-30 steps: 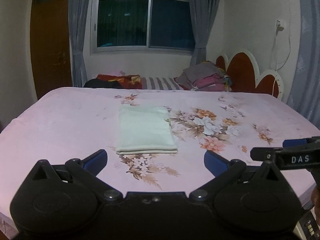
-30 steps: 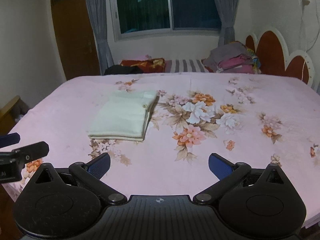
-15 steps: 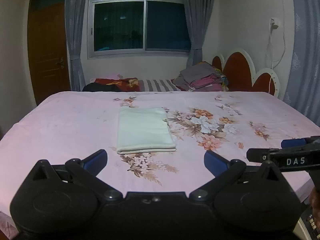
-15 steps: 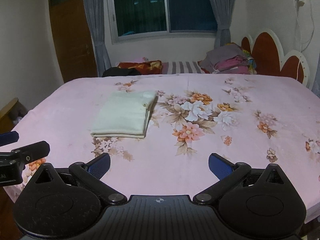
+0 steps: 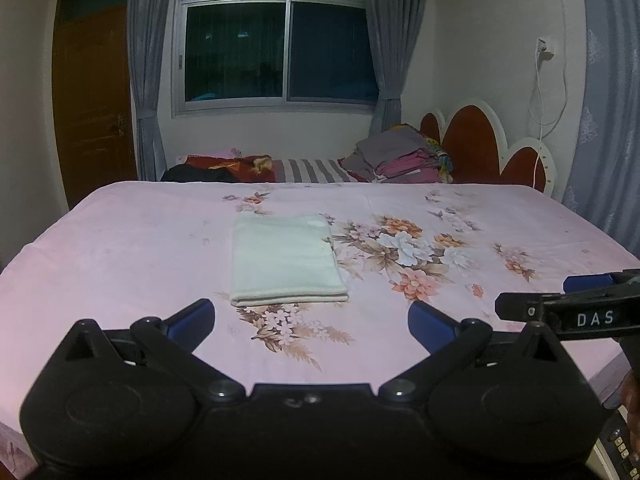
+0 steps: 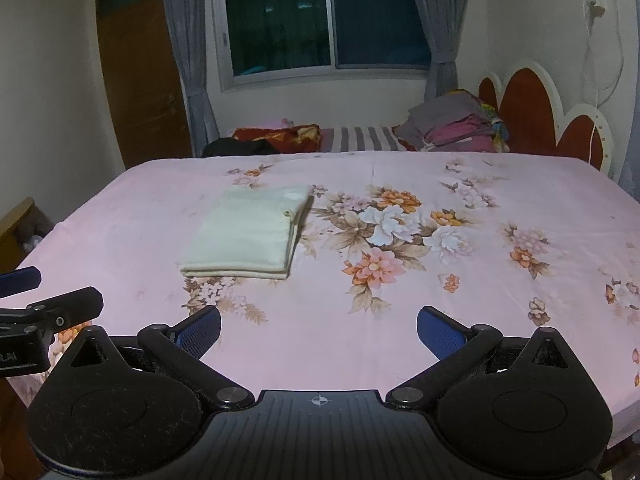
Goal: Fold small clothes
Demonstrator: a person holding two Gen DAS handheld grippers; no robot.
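A pale cream cloth (image 5: 286, 258) lies folded into a neat rectangle on the pink floral bedsheet (image 5: 120, 256). It also shows in the right wrist view (image 6: 248, 236), left of centre. My left gripper (image 5: 311, 320) is open and empty, held back from the cloth's near edge. My right gripper (image 6: 319, 330) is open and empty, nearer the bed's front edge and to the right of the cloth. Each gripper shows at the side of the other's view: the right one (image 5: 568, 312) and the left one (image 6: 40, 312).
A pile of folded clothes (image 5: 400, 156) and a striped pillow (image 5: 308, 170) lie at the far side by the red headboard (image 5: 476, 148). A window with grey curtains (image 5: 276, 48) and a brown door (image 5: 96, 104) stand behind. The bed's front edge is close below both grippers.
Both grippers have drawn back and lifted slightly, so the bed and cloth sit lower and farther in view. The cloth has not moved. Both stay open.
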